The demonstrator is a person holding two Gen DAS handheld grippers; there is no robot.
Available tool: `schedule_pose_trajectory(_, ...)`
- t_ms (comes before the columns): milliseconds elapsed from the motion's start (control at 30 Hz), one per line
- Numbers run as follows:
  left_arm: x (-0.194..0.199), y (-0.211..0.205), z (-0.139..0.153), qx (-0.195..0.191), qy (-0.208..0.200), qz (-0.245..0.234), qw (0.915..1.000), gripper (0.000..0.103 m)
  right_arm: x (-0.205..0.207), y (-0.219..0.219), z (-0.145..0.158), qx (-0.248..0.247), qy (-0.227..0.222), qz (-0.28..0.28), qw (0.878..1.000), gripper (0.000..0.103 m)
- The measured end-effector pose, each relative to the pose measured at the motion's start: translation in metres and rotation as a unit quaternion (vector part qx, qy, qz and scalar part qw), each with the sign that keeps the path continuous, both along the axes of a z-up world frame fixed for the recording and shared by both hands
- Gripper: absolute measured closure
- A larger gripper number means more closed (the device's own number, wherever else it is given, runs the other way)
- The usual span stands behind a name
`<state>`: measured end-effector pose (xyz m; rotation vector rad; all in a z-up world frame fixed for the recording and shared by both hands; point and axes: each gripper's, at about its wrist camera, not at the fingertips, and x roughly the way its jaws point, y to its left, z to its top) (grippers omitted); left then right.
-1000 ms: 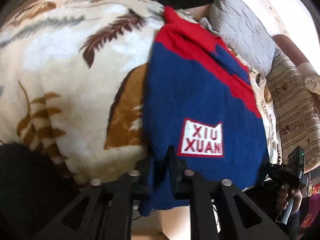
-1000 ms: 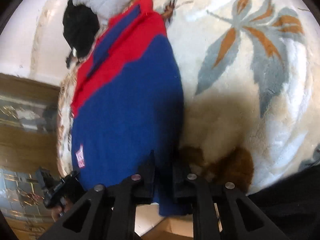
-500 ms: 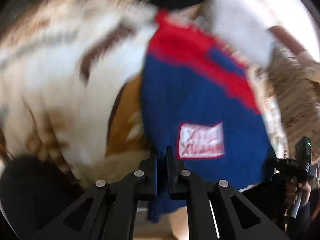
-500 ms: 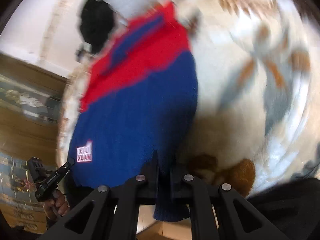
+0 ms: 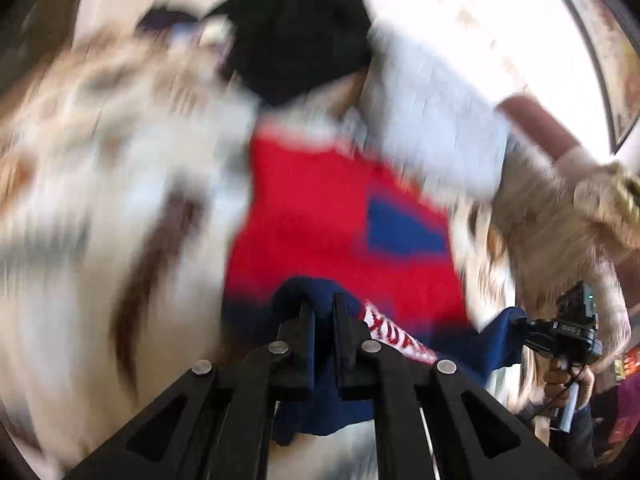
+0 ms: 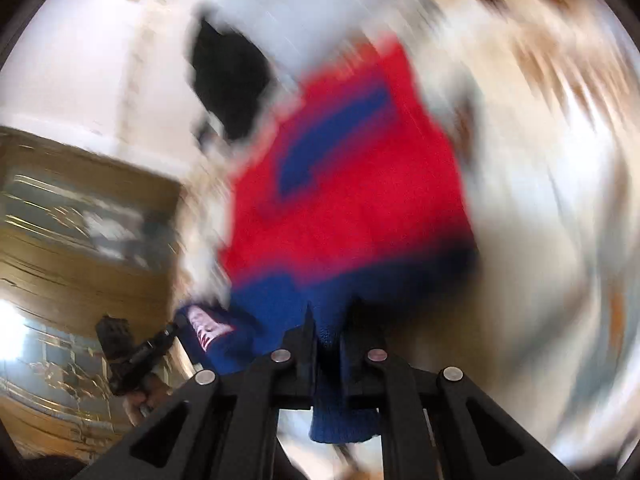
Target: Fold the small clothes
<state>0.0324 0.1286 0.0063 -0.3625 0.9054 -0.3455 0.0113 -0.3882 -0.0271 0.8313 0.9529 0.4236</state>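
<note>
A small blue and red knitted sweater (image 5: 320,220) (image 6: 352,208) lies on a leaf-patterned blanket (image 5: 100,184) (image 6: 540,200). Its blue hem is lifted off the blanket and drawn over the red upper part. My left gripper (image 5: 323,308) is shut on one hem corner, blue knit pinched between its black fingers (image 5: 304,328). Across the hem, my right gripper (image 6: 330,320) is shut on the other corner. The white patch with red letters (image 5: 396,336) (image 6: 208,328) hangs folded along the lifted edge. Both views are blurred by motion.
A black garment (image 5: 296,36) (image 6: 228,76) and a grey quilted pillow (image 5: 436,120) lie at the far end of the blanket. A hand (image 5: 564,380) holds the right gripper's handle. Wooden furniture (image 6: 80,216) stands beyond the bed's left side.
Both grippers closed on the sweater's hem, then rose and moved toward its red top, carrying the blue hem and logo patch up off the blanket.
</note>
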Motion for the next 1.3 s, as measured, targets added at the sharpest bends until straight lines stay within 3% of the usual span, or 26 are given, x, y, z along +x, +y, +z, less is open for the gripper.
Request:
schedule_pose_trajectory(67, 0.055, -0.011, 0.014, 0.015, -0.046, 0.029, 0.9984, 0.093, 0.055, -0.019, 0.016, 0.010, -0.050, -0.071, 0.996, 0.091)
schedule_pose_trajectory(100, 0.082, -0.024, 0.011, 0.026, -0.050, 0.035, 0.9978, 0.085, 0.076, -0.025, 0.012, 0.002, -0.054, -0.100, 0.994, 0.088)
schedule_pose_trajectory(133, 0.109, -0.031, 0.000, 0.032, -0.034, 0.038, 0.9982, 0.055, 0.095, -0.025, 0.002, -0.005, -0.047, -0.108, 0.993, 0.060)
schedule_pose_trajectory(200, 0.138, -0.034, -0.025, 0.058, -0.006, 0.077, 0.9954, 0.034, 0.116, -0.023, -0.024, -0.044, -0.007, -0.130, 0.991, 0.013)
schedule_pose_trajectory(233, 0.144, -0.031, -0.041, 0.079, 0.008, 0.101, 0.9918, 0.033, 0.109, -0.021, -0.035, -0.055, 0.001, -0.145, 0.988, 0.013)
schedule_pose_trajectory(300, 0.143, -0.031, -0.065, 0.107, 0.042, 0.105, 0.9879, 0.033, 0.083, -0.018, -0.047, -0.035, 0.009, -0.131, 0.991, 0.014)
schedule_pose_trajectory(467, 0.065, -0.004, -0.071, 0.038, 0.015, 0.139, 0.9895, 0.033, 0.010, 0.020, -0.072, -0.045, 0.035, -0.091, 0.994, 0.014)
schedule_pose_trajectory(567, 0.063, -0.021, -0.088, 0.020, 0.043, 0.132, 0.9901, 0.032, 0.023, 0.020, -0.093, -0.026, 0.065, -0.113, 0.991, 0.014)
schedule_pose_trajectory(667, 0.088, -0.045, -0.109, 0.040, 0.079, 0.121, 0.9887, 0.025, 0.050, 0.012, -0.109, 0.003, 0.080, -0.189, 0.979, 0.015)
schedule_pose_trajectory(700, 0.096, -0.049, -0.116, 0.047, 0.088, 0.135, 0.9858, 0.025, 0.051, 0.011, -0.109, 0.007, 0.085, -0.211, 0.974, 0.021)
schedule_pose_trajectory(733, 0.095, -0.051, -0.114, 0.045, 0.082, 0.153, 0.9837, 0.035, 0.055, 0.011, -0.108, 0.009, 0.093, -0.226, 0.970, 0.043)
schedule_pose_trajectory(767, 0.103, -0.054, -0.111, 0.051, 0.082, 0.162, 0.9820, 0.055, 0.063, 0.013, -0.109, -0.005, 0.106, -0.224, 0.969, 0.069)
schedule_pose_trajectory(800, 0.109, -0.055, -0.108, 0.047, 0.093, 0.153, 0.9827, 0.080, 0.066, 0.015, -0.111, -0.004, 0.118, -0.223, 0.968, 0.089)
schedule_pose_trajectory(833, 0.111, -0.055, -0.102, 0.031, 0.102, 0.151, 0.9827, 0.081, 0.068, 0.015, -0.109, -0.006, 0.128, -0.222, 0.967, 0.089)
schedule_pose_trajectory(933, 0.089, -0.052, -0.064, 0.025, 0.059, 0.147, 0.9871, 0.087, 0.056, 0.016, -0.060, -0.039, 0.074, -0.203, 0.976, 0.091)
schedule_pose_trajectory(1000, 0.058, -0.050, -0.040, 0.021, 0.034, 0.142, 0.9890, 0.088, 0.036, 0.017, -0.022, -0.063, 0.036, -0.182, 0.981, 0.093)
schedule_pose_trajectory(1067, 0.016, -0.047, -0.034, 0.029, 0.024, 0.142, 0.9891, 0.088, 0.004, 0.017, -0.010, -0.066, 0.033, -0.165, 0.983, 0.093)
schedule_pose_trajectory(1100, 0.002, -0.044, -0.039, 0.033, 0.029, 0.146, 0.9883, 0.086, -0.008, 0.018, -0.013, -0.069, 0.038, -0.159, 0.984, 0.092)
schedule_pose_trajectory(1167, -0.024, -0.038, -0.076, 0.054, 0.071, 0.151, 0.9845, 0.073, -0.047, 0.021, -0.040, -0.093, 0.064, -0.143, 0.983, 0.088)
schedule_pose_trajectory(1200, -0.028, -0.035, -0.093, 0.059, 0.097, 0.149, 0.9823, 0.061, -0.063, 0.022, -0.058, -0.096, 0.079, -0.140, 0.982, 0.085)
schedule_pose_trajectory(1233, -0.038, -0.025, -0.111, 0.036, 0.109, 0.145, 0.9828, 0.061, -0.084, 0.019, -0.086, -0.090, 0.117, -0.131, 0.980, 0.073)
schedule_pose_trajectory(1267, -0.049, -0.020, -0.105, 0.023, 0.079, 0.145, 0.9861, 0.061, -0.100, 0.013, -0.100, -0.055, 0.115, -0.132, 0.983, 0.072)
schedule_pose_trajectory(1300, -0.053, -0.018, -0.099, 0.037, 0.077, 0.144, 0.9859, 0.057, -0.112, 0.009, -0.097, -0.048, 0.100, -0.139, 0.984, 0.072)
